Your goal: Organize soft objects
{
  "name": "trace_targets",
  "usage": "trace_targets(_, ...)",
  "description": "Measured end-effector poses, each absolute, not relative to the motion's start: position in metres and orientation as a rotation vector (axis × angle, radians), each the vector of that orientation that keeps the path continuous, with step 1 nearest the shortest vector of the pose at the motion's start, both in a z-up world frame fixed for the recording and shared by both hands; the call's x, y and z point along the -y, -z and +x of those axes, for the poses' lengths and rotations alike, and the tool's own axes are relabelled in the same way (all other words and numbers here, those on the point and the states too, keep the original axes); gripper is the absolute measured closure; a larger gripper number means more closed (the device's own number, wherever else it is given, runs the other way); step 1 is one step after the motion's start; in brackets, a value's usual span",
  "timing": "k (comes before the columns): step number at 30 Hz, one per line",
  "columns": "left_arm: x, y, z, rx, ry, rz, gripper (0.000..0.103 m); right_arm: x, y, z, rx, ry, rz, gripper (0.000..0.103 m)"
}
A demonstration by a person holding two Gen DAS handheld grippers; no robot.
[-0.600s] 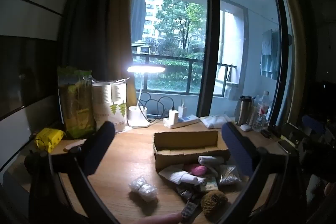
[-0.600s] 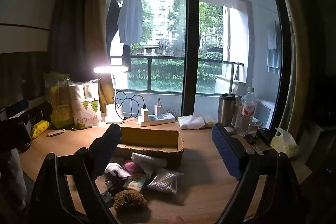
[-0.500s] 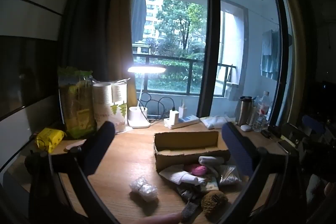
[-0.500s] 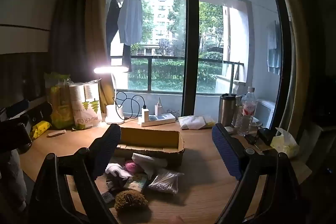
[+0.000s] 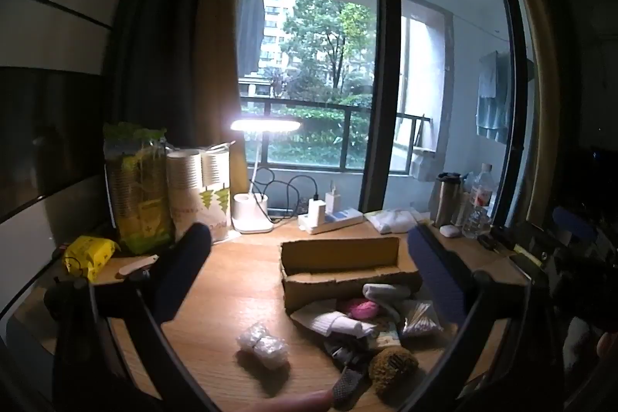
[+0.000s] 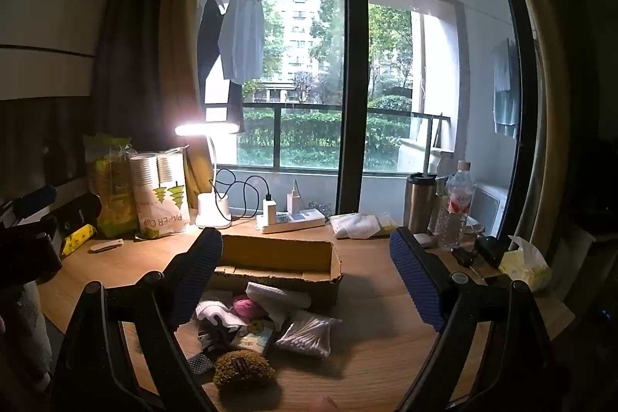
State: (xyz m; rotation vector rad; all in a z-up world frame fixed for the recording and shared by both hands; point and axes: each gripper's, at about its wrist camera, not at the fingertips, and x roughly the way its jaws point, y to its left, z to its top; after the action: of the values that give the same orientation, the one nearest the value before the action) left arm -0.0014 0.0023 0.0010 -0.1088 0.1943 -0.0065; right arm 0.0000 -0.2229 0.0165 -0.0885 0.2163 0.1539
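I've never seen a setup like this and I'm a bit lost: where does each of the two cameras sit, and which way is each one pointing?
Left wrist view: rides the left gripper, facing the window across the wooden desk; its two open blue-padded fingers frame a plastic-wrapped bundle.
Right wrist view: rides the right gripper, further right, also facing the window; open fingers frame the pile, and the left gripper shows at the left edge.
Shared: cardboard box, lit desk lamp, cotton swabs, brown scrubber.
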Motion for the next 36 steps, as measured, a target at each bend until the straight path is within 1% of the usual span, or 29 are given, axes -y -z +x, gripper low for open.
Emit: trace_targets(36,0.0046,-0.0003,-0.0008,-0.203,0.046,-0.113,0.001,0.2226,-0.0153,0.0032,-0.242,-0.163,-0.067,0.012)
